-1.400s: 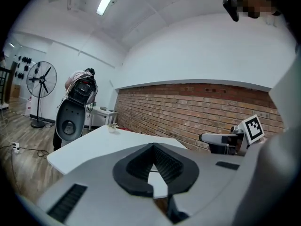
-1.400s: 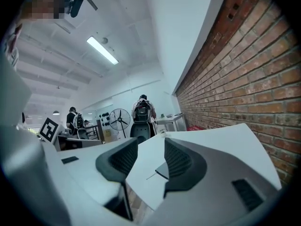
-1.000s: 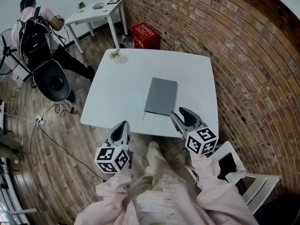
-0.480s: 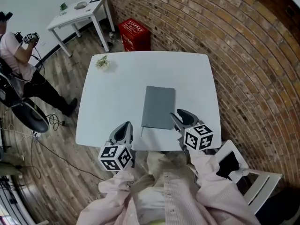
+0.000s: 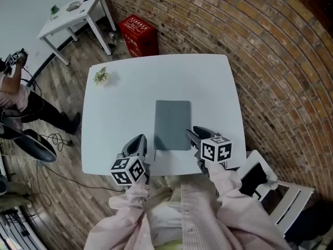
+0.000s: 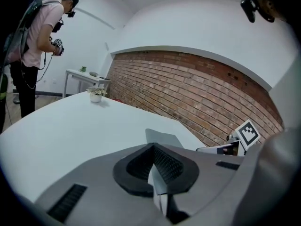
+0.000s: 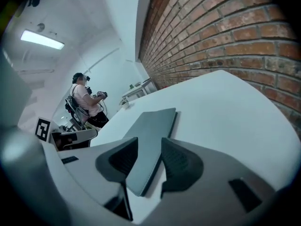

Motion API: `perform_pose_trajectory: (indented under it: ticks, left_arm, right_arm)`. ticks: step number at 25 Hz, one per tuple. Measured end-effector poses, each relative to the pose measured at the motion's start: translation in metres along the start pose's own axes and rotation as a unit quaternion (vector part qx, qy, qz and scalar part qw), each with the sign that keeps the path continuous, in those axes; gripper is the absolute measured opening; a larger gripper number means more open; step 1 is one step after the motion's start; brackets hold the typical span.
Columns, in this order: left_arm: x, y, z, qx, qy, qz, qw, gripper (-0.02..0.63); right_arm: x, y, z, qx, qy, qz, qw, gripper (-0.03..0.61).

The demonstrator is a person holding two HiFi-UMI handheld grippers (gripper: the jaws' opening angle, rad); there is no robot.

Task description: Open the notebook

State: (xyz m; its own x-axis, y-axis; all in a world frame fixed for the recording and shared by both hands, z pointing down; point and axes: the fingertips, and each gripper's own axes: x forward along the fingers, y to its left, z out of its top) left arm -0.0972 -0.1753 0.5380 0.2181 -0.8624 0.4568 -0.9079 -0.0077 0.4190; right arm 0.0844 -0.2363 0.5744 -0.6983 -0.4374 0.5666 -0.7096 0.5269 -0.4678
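Observation:
A closed grey notebook point(image 5: 171, 121) lies flat in the middle of the white table point(image 5: 125, 98). My right gripper point(image 5: 191, 133) is open at the notebook's near right corner. In the right gripper view the notebook point(image 7: 151, 124) shows through the gap between the two dark pads point(image 7: 181, 161), its corner low between them. My left gripper point(image 5: 138, 140) is shut and holds nothing, just left of the notebook near the table's front edge. From the left gripper point(image 6: 153, 147) view, the notebook point(image 6: 162, 137) lies ahead to the right.
A small potted plant point(image 5: 100, 76) stands at the table's far left corner. A brick wall point(image 5: 250, 46) runs along the back and right. A red crate point(image 5: 138, 28) and a small white table point(image 5: 73, 10) stand behind. A person point(image 6: 37, 36) is at the left; a white chair point(image 5: 278, 194) is at my right.
Both grippers have moved forward over the table's front edge; the right one has come up to the notebook's near right corner. The person in the background has shifted left.

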Motion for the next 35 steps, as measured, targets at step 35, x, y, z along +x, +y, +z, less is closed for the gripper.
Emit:
perform_pose_trajectory:
  ticks: [35]
  left_arm:
    - [0.04,0.013,-0.009,0.012,0.103,-0.088,0.9907,-0.006]
  right_arm:
    - [0.019,-0.012,-0.023,0.145,0.084,-0.059,0.984,0.051]
